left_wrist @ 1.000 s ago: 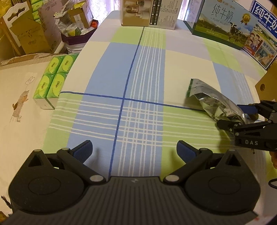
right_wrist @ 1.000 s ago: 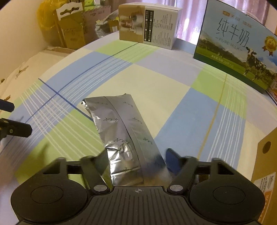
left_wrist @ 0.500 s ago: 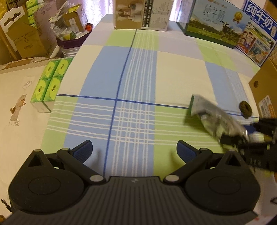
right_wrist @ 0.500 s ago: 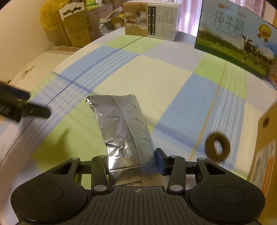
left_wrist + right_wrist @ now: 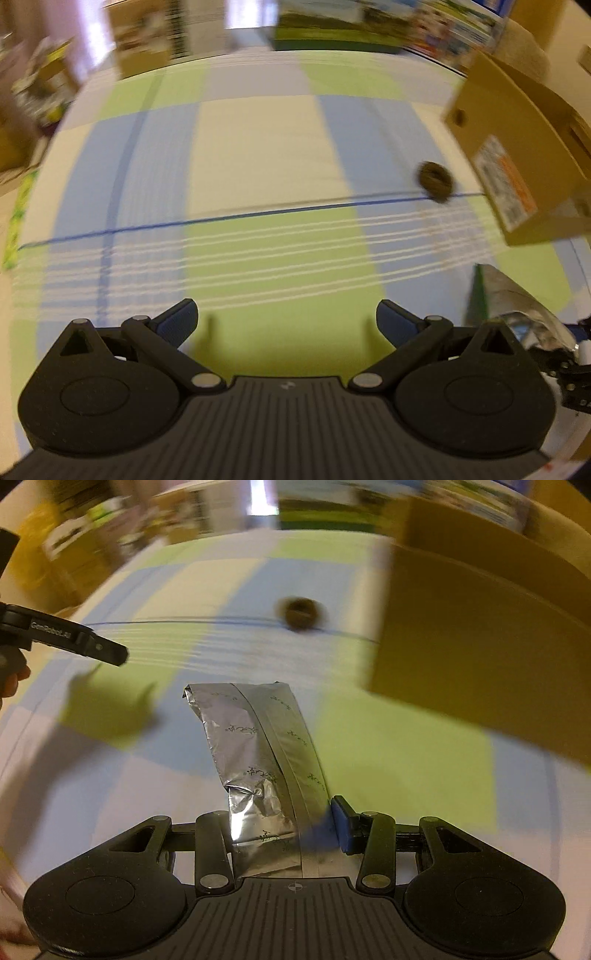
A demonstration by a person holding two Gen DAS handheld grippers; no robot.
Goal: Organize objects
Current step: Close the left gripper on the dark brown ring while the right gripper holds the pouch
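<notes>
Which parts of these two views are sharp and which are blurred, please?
Left wrist view: left tool sharp, checked cloth and hair tie motion-smeared. Right wrist view: foil pouch in right tool sharp, cardboard box streaked.

Open cloth (image 5: 280, 155) ahead; a box (image 5: 517, 155) blocks the right, a hair tie (image 5: 436, 181) just beside it

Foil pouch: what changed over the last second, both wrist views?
The right gripper closed from open around the foil pouch to clamped on its near end, then carried it off the cloth and rightward toward the cardboard box. Both cameras swung right, bringing the brown hair tie into view. The left gripper stayed open and empty; the hair tie remains on the cloth.
</notes>
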